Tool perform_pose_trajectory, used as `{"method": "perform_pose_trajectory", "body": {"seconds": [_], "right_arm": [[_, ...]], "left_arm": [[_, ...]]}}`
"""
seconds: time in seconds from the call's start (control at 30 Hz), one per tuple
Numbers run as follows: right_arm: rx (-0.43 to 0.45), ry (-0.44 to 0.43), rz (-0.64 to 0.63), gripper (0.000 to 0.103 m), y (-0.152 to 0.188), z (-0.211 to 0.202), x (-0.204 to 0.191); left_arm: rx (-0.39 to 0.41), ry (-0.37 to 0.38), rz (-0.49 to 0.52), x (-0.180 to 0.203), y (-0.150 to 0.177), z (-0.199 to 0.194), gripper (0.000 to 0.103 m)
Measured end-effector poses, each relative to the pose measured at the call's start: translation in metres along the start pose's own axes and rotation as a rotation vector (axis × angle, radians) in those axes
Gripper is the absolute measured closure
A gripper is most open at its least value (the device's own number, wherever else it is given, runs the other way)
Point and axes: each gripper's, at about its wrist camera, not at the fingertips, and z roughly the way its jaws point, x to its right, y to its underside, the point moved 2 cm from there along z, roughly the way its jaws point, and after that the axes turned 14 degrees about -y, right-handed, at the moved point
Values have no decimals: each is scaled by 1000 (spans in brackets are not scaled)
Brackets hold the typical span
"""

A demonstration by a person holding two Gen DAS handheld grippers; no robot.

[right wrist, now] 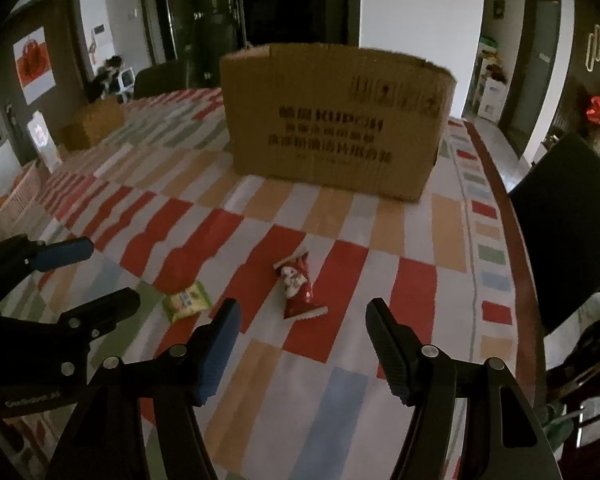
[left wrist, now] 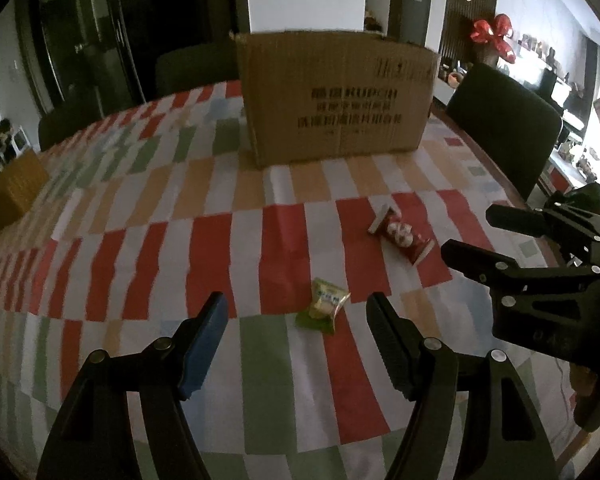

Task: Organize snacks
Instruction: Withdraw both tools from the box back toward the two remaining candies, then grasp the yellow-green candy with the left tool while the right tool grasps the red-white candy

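Left tool [left wrist: 296,344] open, nothing between its blue pads, angled down at the worktop [left wrist: 160,248]; green-and-yellow snack packet [left wrist: 322,310] flat on the checked cloth just ahead of the gap, slightly toward the right pad, its long axis running roughly away from the tool with a small tilt. Right tool [right wrist: 300,346] likewise open and empty, aimed down; red snack packet [right wrist: 298,286] just ahead of its gap and a touch left of centre, long axis running almost straight away from the tool, sealed end nearest. Each packet nearer to its own tool: green to the left, red to the right, the two packets apart from each other. Beyond both, well behind the packets, an open cardboard box [right wrist: 332,120] upright on the cloth, the likely destination.
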Motion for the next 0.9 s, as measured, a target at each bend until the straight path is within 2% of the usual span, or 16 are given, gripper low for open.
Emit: {"method": "perform_pose_trajectory", "body": {"seconds": [0.2,0.53,0.7,0.9], "right_arm": [[-40,10,-5,37,3,19,3],[-105,2,1,38,2,49,10],[-119,9,-1,38,-4,60,13],[-137,14,9,47,-9,70,17]], "left_arm": [[-48,44,-10,3,8,26,32],[-97,37,9,10,12,55,33],[-107,38,12,14,8,63,40],[-106,37,6,14,6,66,60]]}}
